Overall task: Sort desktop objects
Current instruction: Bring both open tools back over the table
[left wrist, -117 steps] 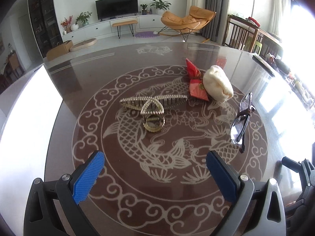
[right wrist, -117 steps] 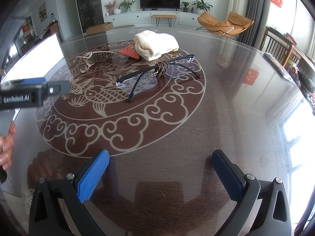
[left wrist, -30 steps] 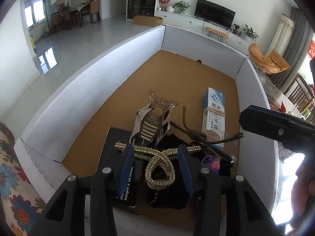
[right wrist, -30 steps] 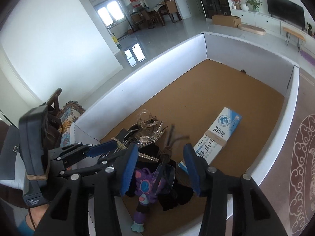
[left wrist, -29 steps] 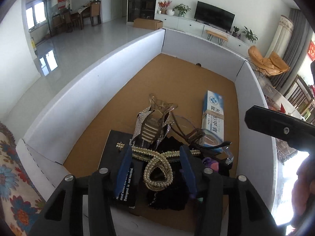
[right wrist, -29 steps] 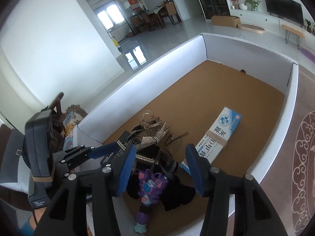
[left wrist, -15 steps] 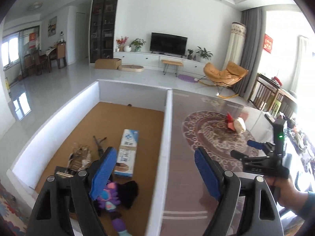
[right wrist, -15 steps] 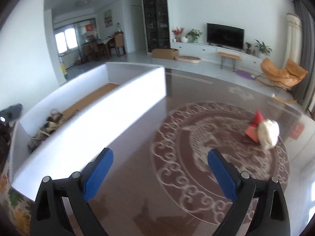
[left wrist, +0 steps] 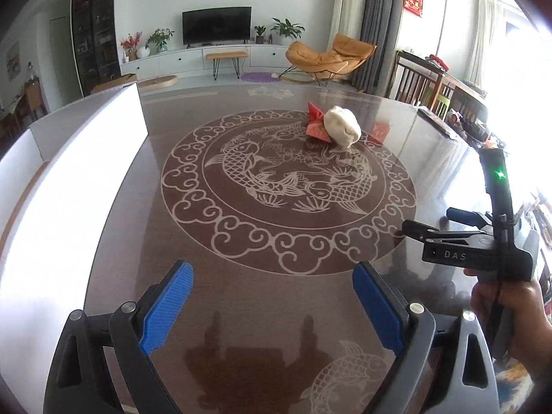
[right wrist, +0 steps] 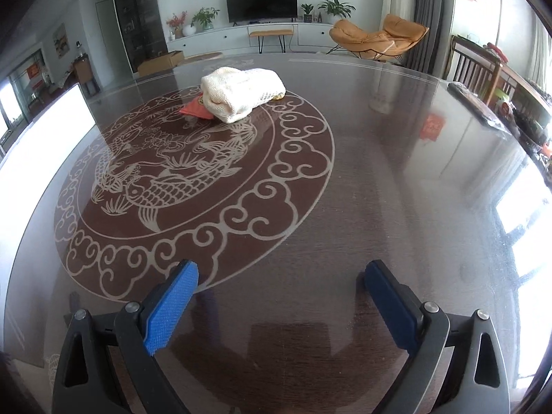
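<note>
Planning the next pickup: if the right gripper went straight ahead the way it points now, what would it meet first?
Bare table for a long stretch. The open right gripper aims a little right of the cream knitted bundle, so it would probably pass beside it, though depth is unclear.

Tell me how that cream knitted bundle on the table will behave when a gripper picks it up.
The cream knitted bundle looks soft and loosely folded, so it will probably sag or unfold instead of holding shape. It seems light for its bulk. It overlaps the red pouch, which may get dragged along on the glossy table.
</note>
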Motion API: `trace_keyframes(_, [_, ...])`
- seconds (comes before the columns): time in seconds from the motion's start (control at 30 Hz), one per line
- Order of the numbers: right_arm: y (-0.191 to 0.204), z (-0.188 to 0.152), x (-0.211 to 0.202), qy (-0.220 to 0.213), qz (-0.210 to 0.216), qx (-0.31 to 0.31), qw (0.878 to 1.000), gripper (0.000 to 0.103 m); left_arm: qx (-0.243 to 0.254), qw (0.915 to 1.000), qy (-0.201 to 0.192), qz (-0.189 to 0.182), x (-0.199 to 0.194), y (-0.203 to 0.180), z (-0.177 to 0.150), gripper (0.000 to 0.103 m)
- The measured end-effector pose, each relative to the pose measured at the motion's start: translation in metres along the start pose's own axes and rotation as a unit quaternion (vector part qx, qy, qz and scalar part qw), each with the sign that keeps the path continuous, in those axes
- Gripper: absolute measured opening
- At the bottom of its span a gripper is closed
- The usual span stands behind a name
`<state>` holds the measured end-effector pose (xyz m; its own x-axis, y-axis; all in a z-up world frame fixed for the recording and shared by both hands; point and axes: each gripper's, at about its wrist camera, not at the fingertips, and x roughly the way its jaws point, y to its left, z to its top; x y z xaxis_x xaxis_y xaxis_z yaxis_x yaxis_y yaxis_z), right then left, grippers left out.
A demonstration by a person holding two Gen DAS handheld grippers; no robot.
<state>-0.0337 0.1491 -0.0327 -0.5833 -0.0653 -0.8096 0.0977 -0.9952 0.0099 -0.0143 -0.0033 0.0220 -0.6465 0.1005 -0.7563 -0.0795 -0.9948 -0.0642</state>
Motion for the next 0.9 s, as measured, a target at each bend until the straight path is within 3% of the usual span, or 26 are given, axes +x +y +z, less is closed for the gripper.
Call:
trace_keyframes(0.4, [0.005, -0.001, -0.002, 0.005, -0.010, -0.005, 1.000, 0.103, 0.007, 0.9983, 0.045, 0.035, 0.093, -0.013, 0.046, 0.095])
trace_keyframes(0.67, [0.005, -0.001, -0.002, 0.005, -0.010, -0.005, 1.000, 0.103, 0.004, 0.9985, 0.038, 0.039, 0.097, -0.012, 0.043, 0.096])
trace_keyframes(0.73, [0.005, -0.001, -0.002, 0.005, -0.010, -0.004, 1.000, 0.103, 0.005, 0.9984, 0.041, 0.040, 0.098, -0.013, 0.043, 0.102])
trace_keyframes(0.9, [0.005, -0.002, -0.002, 0.005, -0.010, -0.004, 1.000, 0.103, 0.005, 0.9982, 0.045, 0.040, 0.100, -0.013, 0.043, 0.103])
